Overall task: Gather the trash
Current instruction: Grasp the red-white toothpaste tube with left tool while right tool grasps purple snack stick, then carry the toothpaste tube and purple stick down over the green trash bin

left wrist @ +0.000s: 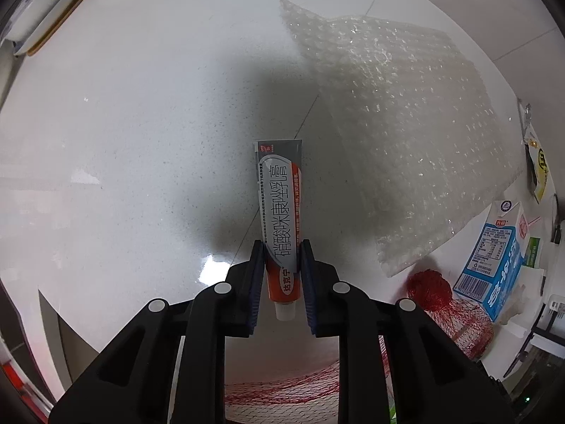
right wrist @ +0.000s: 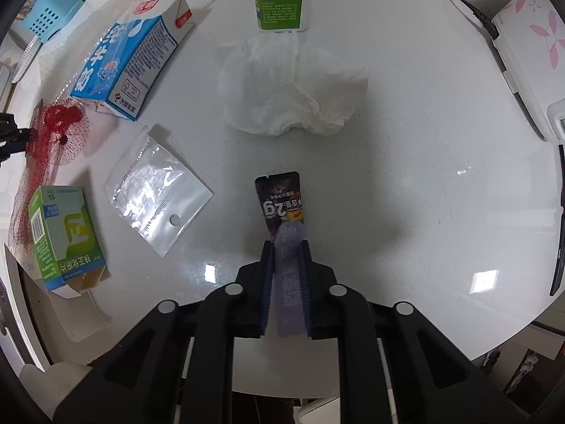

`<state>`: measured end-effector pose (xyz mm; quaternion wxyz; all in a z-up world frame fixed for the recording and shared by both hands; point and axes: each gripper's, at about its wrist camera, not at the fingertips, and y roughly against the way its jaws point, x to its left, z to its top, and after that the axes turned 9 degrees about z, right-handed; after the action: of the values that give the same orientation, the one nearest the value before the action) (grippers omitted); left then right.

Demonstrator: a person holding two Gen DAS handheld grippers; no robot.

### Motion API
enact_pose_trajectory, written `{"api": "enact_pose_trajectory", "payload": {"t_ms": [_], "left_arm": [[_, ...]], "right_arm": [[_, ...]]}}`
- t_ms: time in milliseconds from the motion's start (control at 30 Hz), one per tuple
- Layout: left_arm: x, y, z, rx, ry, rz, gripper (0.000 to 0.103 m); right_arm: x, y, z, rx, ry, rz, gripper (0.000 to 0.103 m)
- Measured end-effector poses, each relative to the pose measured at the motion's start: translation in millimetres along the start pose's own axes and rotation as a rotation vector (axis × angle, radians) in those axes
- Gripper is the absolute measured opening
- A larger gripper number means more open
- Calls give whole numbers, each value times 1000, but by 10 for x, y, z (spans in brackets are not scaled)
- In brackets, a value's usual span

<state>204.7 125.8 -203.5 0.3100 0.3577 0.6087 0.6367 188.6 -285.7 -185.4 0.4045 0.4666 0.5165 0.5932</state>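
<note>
L tongs (left wrist: 282,247) clamped on tube (left wrist: 280,219); R tongs (right wrist: 286,247) clamped on sachet (right wrist: 282,208)

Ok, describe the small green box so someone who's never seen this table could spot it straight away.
Start at the white round table and look to its left edge, near the red mesh net. The green medicine box lies there beside a clear plastic bag. Unlike the bigger blue milk carton, it is green and white with one end flap open.
</note>
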Motion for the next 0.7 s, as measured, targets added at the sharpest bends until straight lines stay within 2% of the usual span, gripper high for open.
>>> {"api": "enact_pose_trajectory", "payload": {"t_ms": [333, 367, 500, 700], "left_arm": [[-23, 269, -309, -68, -40, -8, 19], [-155, 334, -324, -74, -42, -7, 19], [-157, 452, -419, -97, -60, -23, 19], [-123, 696, -579, -179, -103, -34, 19]], "right_arm": [[10, 80, -8, -33, -45, 19, 7], [9, 93, -23, -40, -50, 27, 7], [1, 181, -36, -75, -73, 48, 6], [45, 379, -40, -156, -98, 84, 5]]}}
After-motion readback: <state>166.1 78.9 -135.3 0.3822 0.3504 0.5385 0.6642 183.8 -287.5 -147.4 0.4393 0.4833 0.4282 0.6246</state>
